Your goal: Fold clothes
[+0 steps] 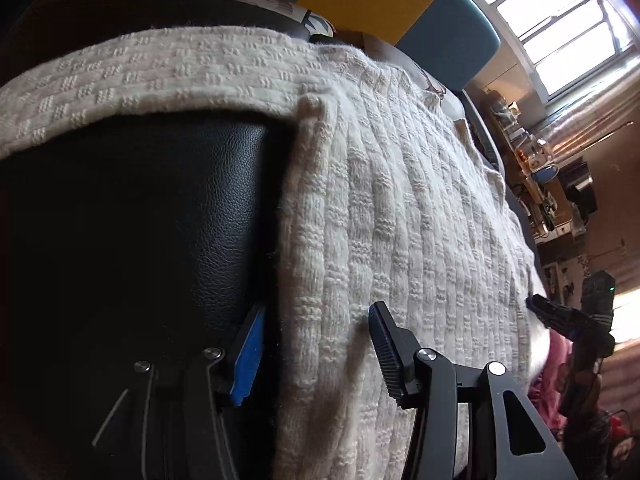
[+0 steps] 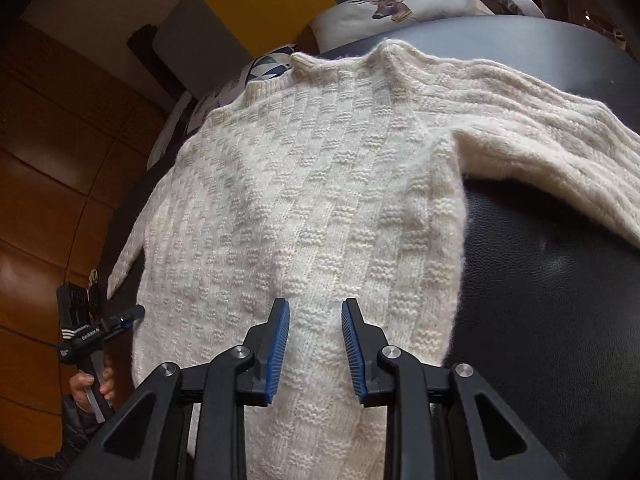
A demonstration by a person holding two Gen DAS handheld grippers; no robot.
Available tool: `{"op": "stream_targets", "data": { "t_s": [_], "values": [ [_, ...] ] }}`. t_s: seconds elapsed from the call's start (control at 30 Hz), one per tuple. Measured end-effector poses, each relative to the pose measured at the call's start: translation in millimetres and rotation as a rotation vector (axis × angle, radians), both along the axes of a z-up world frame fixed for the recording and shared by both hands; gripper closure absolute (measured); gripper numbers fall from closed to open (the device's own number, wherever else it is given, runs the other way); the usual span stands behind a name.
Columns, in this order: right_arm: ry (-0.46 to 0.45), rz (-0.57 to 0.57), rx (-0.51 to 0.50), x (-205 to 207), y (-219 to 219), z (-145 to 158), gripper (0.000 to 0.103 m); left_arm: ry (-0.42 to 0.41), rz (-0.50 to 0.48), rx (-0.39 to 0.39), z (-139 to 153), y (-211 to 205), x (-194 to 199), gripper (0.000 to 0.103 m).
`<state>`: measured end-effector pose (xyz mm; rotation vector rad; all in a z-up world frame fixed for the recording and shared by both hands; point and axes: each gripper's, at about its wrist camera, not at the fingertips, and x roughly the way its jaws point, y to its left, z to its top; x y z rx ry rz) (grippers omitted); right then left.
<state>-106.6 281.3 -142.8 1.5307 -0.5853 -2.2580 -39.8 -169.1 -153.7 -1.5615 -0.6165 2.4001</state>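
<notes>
A cream knitted sweater (image 2: 304, 200) with a raised basket-weave pattern lies spread flat on a black leather surface (image 2: 552, 300). Its ribbed collar (image 2: 340, 60) lies at the far end. One sleeve (image 2: 560, 152) stretches out sideways, and the hem end lies nearest the cameras.

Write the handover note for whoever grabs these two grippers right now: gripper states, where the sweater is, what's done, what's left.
Left gripper: open, straddling the sweater's side edge near the hem, nothing held.
Right gripper: open, low over the hem, a ridge of knit between its fingers, not clamped.
Cream knit sweater: spread flat on the black leather seat, collar at the far end, both sleeves out to the sides.
Done: garment laid out. No fold visible yet.
Left: all the folding; likely sleeves in first, then hem up to collar.
</notes>
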Motion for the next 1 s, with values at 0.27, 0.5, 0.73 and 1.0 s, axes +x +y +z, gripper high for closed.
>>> {"op": "stream_targets", "data": {
  "t_s": [0.27,0.5,0.73,1.0],
  "values": [
    [0.068,0.003,0.173,-43,6,-3,0.076,-0.017,-0.044,-0.161,8,13,10,0.086],
    [0.056,0.014,0.395,-80,9,-22,0.082,-0.049,-0.049,-0.23,12,19,4,0.081],
    [0.025,-0.108,0.019,-52,65,-11,0.076,0.046,-0.018,-0.196,50,31,4,0.065],
    [0.064,-0.726,-0.417,79,241,-30,0.075,0.038,-0.158,-0.088,42,104,-36,0.058]
  ]
}}
